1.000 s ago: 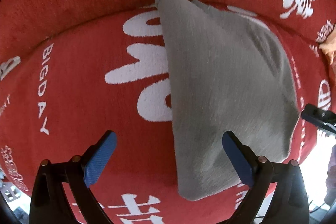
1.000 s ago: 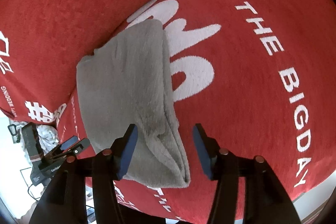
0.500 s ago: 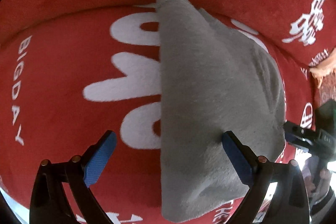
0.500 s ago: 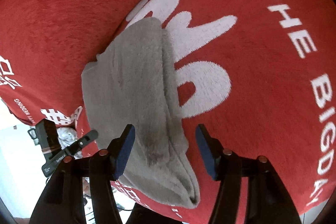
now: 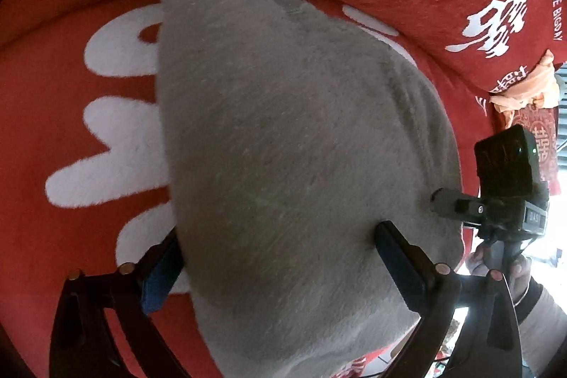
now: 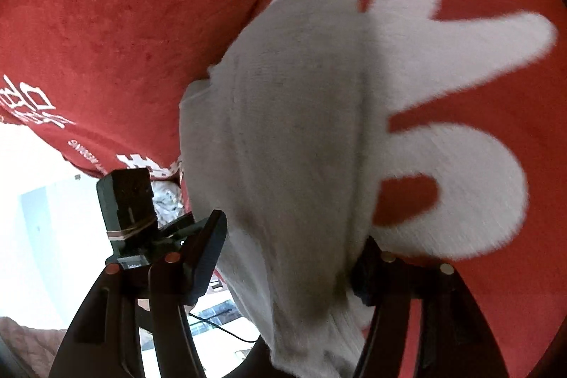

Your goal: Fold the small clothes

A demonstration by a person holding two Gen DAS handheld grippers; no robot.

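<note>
Already doubled into a narrow stack on the red blanket (image 5: pixel 63 137), the grey garment (image 5: pixel 290 147) looks close to finished — the left gripper (image 5: pixel 280 257) and right gripper (image 6: pixel 290 257) straddle its near end, wide apart and gripping nothing, one more fold probably remaining.

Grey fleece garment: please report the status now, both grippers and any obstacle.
Left gripper open, fingers astride folded grey fleece garment. Right gripper open, same garment between its fingers. Garment flat on red printed blanket. No obstacle seen.
</note>
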